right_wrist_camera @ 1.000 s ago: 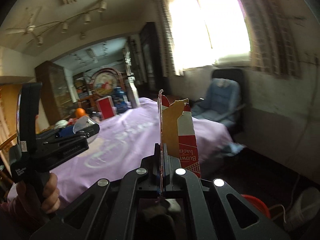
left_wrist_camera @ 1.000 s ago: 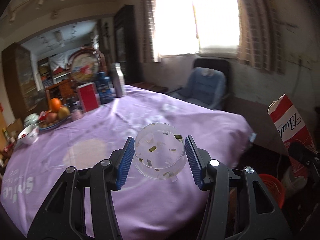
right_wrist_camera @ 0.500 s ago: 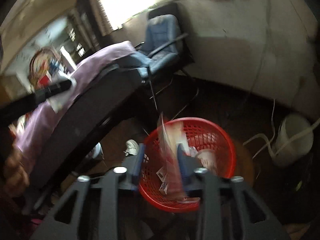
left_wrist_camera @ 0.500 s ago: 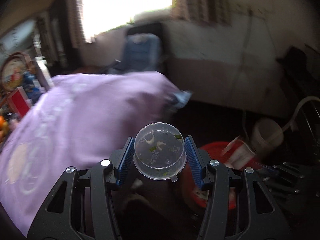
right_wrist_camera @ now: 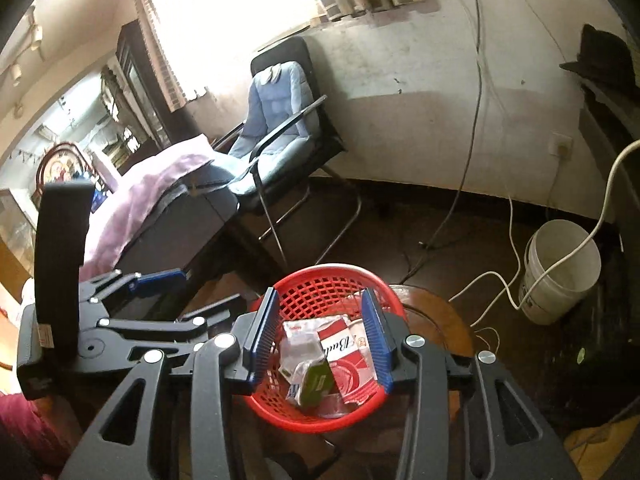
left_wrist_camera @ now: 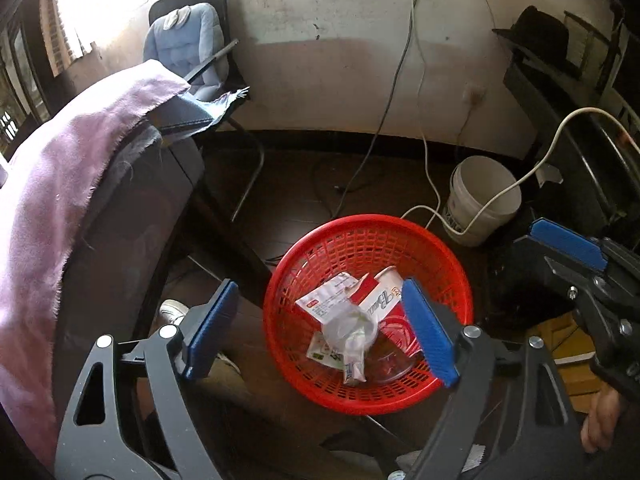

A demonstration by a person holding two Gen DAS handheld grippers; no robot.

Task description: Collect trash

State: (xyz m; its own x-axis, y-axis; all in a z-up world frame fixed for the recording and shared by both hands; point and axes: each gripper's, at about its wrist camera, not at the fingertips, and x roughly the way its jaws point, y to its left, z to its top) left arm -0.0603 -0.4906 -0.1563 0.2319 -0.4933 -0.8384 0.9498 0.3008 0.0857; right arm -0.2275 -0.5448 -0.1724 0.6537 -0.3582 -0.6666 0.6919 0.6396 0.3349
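A red mesh basket (left_wrist_camera: 448, 258) stands on the dark floor and also shows in the right wrist view (right_wrist_camera: 320, 280). In it lie a red-and-white Budweiser carton (left_wrist_camera: 382, 294), a clear plastic cup (left_wrist_camera: 350, 330), white wrappers and a green packet (right_wrist_camera: 316, 380). My left gripper (left_wrist_camera: 320, 332) is open and empty above the basket. My right gripper (right_wrist_camera: 320, 340) is open and empty above it too; it shows at the right edge of the left wrist view (left_wrist_camera: 576, 248).
A table with a purple cloth (left_wrist_camera: 52, 184) stands at the left. A blue-cushioned chair (right_wrist_camera: 276, 120) is by the wall. A white bucket (left_wrist_camera: 480, 196) with white cables (left_wrist_camera: 516, 184) stands right of the basket. A yellow box (left_wrist_camera: 560, 344) lies at the right.
Both grippers swung from the table down over the basket. The left let go of the clear cup and the right let go of the carton; both lie in the basket.
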